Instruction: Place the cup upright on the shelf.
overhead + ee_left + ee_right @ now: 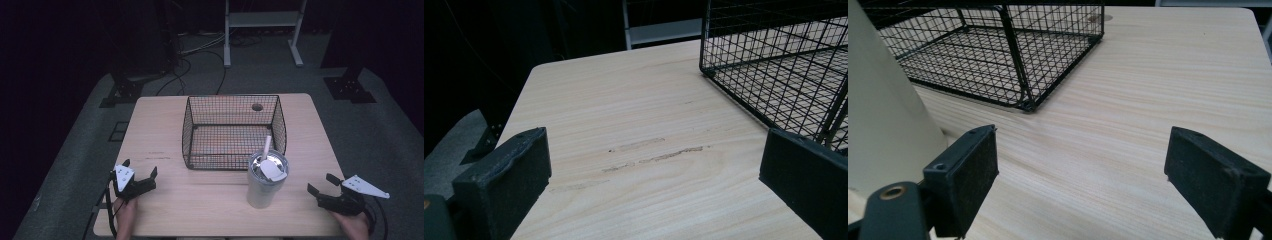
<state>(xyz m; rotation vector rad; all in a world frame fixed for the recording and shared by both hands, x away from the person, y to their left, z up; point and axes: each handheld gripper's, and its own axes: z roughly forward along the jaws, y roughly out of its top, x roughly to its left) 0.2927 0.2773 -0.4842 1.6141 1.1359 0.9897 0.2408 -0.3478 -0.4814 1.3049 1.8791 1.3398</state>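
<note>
The left gripper (140, 176) is held at the lower left of the high view, jaws spread, gripping nothing. The right gripper (324, 184) is held at lower right, jaws likewise spread. Between them, a tumbler (264, 182) is stood upright, just before the wire basket (232, 131) on the table (160, 130).

Wire basket (234, 131) at mid-table (160, 130), tumbler (266, 179) just before its right front corner, straw (266, 148) in tumbler

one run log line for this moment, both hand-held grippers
left gripper: open, empty | right gripper: open, empty | tumbler: upright by wire basket | basket: empty
</note>
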